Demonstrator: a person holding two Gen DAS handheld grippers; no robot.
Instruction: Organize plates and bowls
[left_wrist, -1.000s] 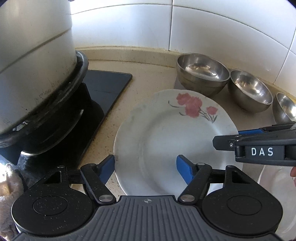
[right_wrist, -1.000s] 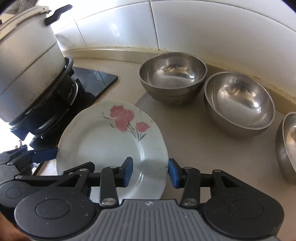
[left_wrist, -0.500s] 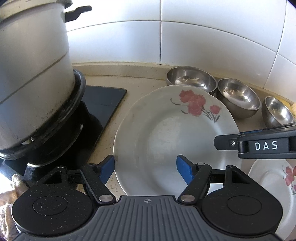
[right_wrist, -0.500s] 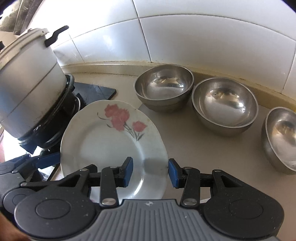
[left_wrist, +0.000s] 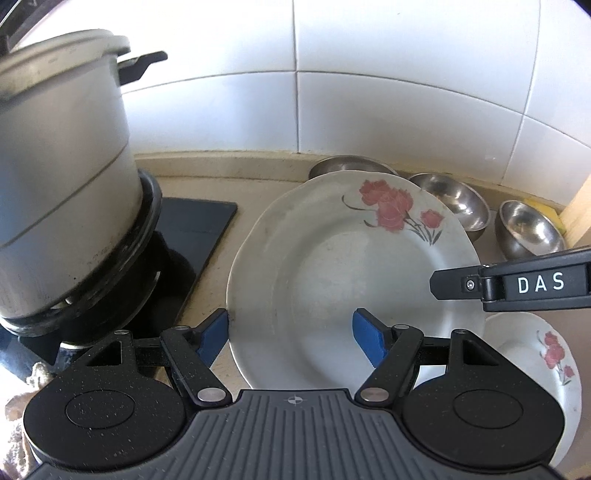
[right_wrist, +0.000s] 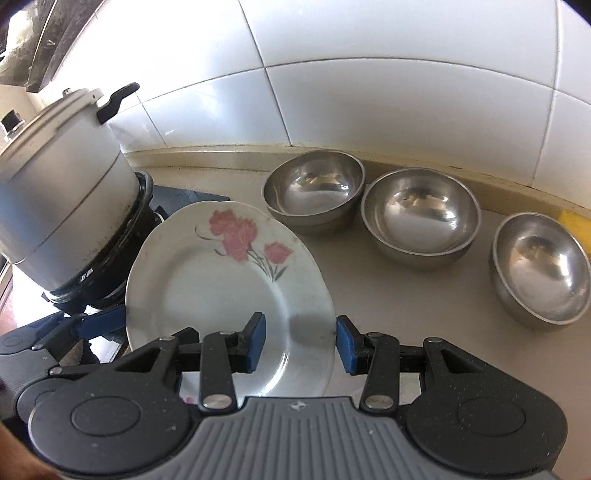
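A white tiled wall (right_wrist: 369, 92) backs the beige worktop (right_wrist: 406, 314). At the left a big metal pot (left_wrist: 55, 203) with a black-handled lid sits on a burner of the black stove (left_wrist: 192, 229).

The flowered plate (left_wrist: 332, 277) is off the worktop, tilted, face toward both cameras, carried between the two claws. It overlaps the nearest of three steel bowls in the left view. Those bowls (right_wrist: 314, 188) (right_wrist: 421, 210) (right_wrist: 539, 266) stand upright in a row along the wall, empty.

A second flowered plate (left_wrist: 535, 354) lies lower right, partly hidden.

The left claw (left_wrist: 291, 332) stands wide across the plate's left rim, one pad outside it, one over the face; whether it presses I cannot tell. The right claw (right_wrist: 299, 341), set narrower, is clamped on the plate's right rim.
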